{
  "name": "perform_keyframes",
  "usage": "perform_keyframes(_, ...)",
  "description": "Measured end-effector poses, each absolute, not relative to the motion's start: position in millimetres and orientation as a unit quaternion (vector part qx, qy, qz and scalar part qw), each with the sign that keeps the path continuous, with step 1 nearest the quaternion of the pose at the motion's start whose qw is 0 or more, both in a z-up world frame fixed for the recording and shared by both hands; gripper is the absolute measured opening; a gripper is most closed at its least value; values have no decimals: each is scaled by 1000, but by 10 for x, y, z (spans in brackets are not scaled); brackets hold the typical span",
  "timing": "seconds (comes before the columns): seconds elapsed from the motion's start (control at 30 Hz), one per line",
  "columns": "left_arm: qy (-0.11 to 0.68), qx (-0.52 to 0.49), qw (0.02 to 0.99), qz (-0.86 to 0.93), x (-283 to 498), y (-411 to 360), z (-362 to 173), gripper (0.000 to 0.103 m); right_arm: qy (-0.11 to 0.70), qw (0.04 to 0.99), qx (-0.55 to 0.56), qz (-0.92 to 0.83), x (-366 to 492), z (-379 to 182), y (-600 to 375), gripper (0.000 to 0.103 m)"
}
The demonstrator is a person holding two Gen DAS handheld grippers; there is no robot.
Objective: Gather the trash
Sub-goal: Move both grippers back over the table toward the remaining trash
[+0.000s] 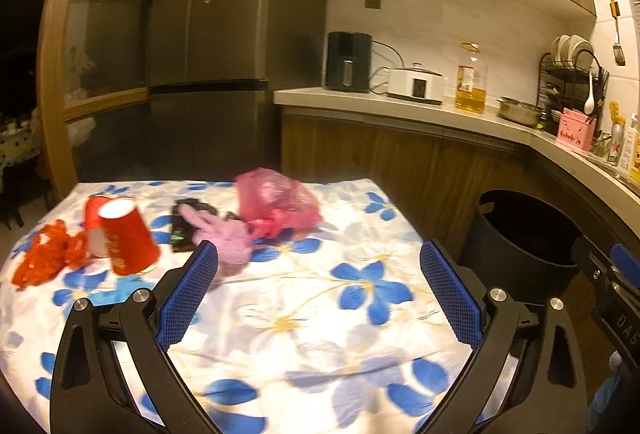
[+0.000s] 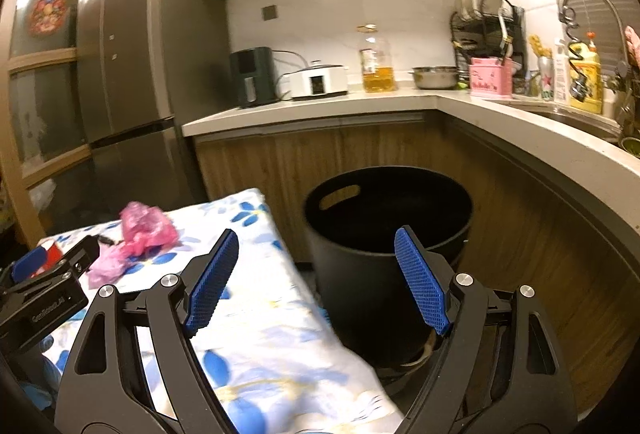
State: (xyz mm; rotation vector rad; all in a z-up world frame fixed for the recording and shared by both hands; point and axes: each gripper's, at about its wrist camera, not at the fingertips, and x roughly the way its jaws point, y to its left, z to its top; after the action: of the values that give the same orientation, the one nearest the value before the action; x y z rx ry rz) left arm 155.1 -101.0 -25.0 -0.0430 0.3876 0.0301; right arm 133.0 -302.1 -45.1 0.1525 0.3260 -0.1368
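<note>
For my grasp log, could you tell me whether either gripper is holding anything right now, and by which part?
Nothing is held. The left gripper is open above the table, and the right gripper is open, facing the bin.

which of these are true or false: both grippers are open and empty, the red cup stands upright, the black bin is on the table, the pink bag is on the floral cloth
1. Left gripper and right gripper are open and empty: true.
2. The red cup stands upright: false, it lies on its side.
3. The black bin is on the table: false, it stands on the floor beside it.
4. The pink bag lies on the floral cloth: true.
</note>
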Motion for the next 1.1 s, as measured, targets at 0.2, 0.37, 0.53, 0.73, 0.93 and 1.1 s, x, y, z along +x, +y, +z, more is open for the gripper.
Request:
perform_keyframes(0.2, 184, -25, 982, 38, 1396, -720, -208, 97, 155, 985, 67, -41, 1281, -423, -2667, 79)
perform_keyframes(0.37, 181, -32, 981, 60, 1330, -505, -210, 97, 153, 986, 60, -25, 1304, -414, -2424, 79)
perform_keyframes(0.53, 183, -40, 979, 83, 1322, -302, -266, 97, 152, 987, 55, -11, 1349, -453, -2239, 79)
perform_keyframes(0.73, 190, -48, 973, 122, 1337, 20, -435, 97, 159, 986, 50, 16, 1463, -524, -1966, 79)
perform_keyframes(0.93, 204, -71, 964, 157, 1407, 385, -610, 97, 167, 984, 38, 46, 1558, -605, -1671, 79)
perform_keyframes(1.1, 226, -81, 958, 157, 1538, 504, -729, 94, 173, 982, 30, 64, 1659, -669, -1459, 79)
